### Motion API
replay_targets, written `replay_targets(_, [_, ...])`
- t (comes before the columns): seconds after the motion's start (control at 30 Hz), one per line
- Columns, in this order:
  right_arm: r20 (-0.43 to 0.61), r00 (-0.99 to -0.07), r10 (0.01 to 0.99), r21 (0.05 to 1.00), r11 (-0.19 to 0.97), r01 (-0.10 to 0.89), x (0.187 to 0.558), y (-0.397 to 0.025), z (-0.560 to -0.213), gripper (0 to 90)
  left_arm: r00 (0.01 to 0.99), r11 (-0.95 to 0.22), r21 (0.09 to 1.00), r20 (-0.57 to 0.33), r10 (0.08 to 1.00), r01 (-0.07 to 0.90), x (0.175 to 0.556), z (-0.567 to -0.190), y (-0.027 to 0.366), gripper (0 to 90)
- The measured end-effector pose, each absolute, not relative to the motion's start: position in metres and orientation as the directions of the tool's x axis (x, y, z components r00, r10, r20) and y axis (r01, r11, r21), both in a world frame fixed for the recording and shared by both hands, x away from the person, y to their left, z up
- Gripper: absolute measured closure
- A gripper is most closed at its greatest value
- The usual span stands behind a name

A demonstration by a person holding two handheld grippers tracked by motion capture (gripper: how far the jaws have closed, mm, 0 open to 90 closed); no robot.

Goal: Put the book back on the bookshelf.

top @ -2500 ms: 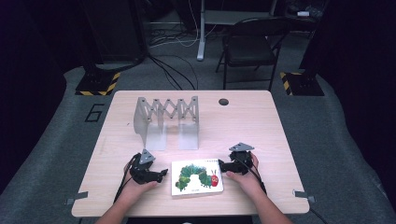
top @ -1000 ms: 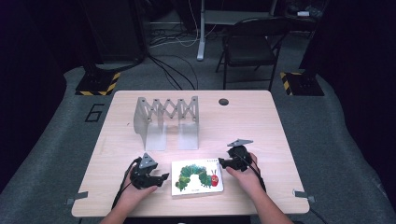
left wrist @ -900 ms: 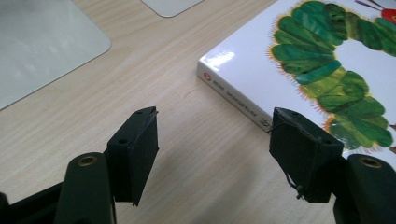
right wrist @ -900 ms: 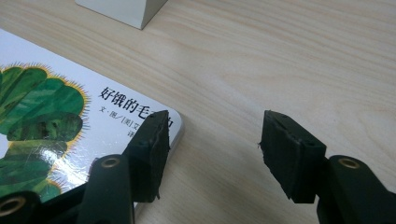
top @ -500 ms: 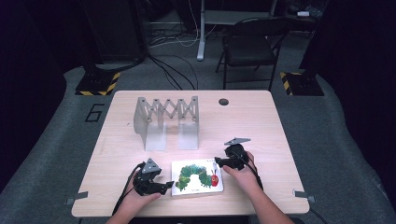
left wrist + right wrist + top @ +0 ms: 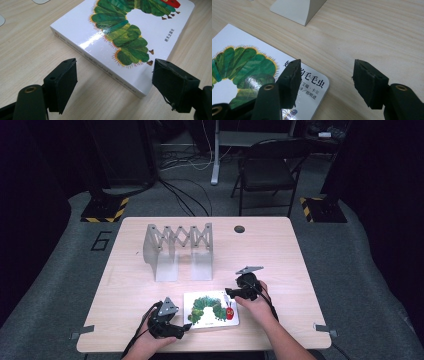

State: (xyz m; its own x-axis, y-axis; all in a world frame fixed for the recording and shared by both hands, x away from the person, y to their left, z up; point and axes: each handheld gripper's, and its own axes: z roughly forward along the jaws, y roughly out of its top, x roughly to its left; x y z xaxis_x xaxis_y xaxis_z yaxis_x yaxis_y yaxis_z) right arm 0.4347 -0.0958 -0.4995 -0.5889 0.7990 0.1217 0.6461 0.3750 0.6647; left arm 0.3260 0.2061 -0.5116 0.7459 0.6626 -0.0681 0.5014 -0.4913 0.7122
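A white board book (image 6: 211,309) with a green caterpillar on its cover lies flat near the table's front edge. My left gripper (image 6: 185,327) is open at the book's front left corner, and the book's spine (image 6: 100,67) lies between its two jaws, just ahead of them. My right gripper (image 6: 229,291) is open at the book's far right corner (image 6: 322,82); one jaw hangs over the cover, the other over bare wood.
A grey accordion-style book rack (image 6: 178,249) stands behind the book, and its base (image 6: 298,10) is close ahead of the right gripper. A dark round hole (image 6: 239,229) sits near the table's (image 6: 300,270) far edge. A folding chair (image 6: 267,167) stands beyond the table.
My left gripper has slid toward the front edge and turned toward the book's front left corner. My right gripper has crept left onto the book's far right corner. The book has stayed put.
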Motion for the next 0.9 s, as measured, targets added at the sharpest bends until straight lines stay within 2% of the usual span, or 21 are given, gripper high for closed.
replay_targets(0.9, [0.195,-0.598,0.777,0.631,0.367,0.683,0.438,-0.087,-0.508,38.3,0.781,-0.547,0.686,-0.049,0.623,0.479,0.322,-0.52,0.192,21.6])
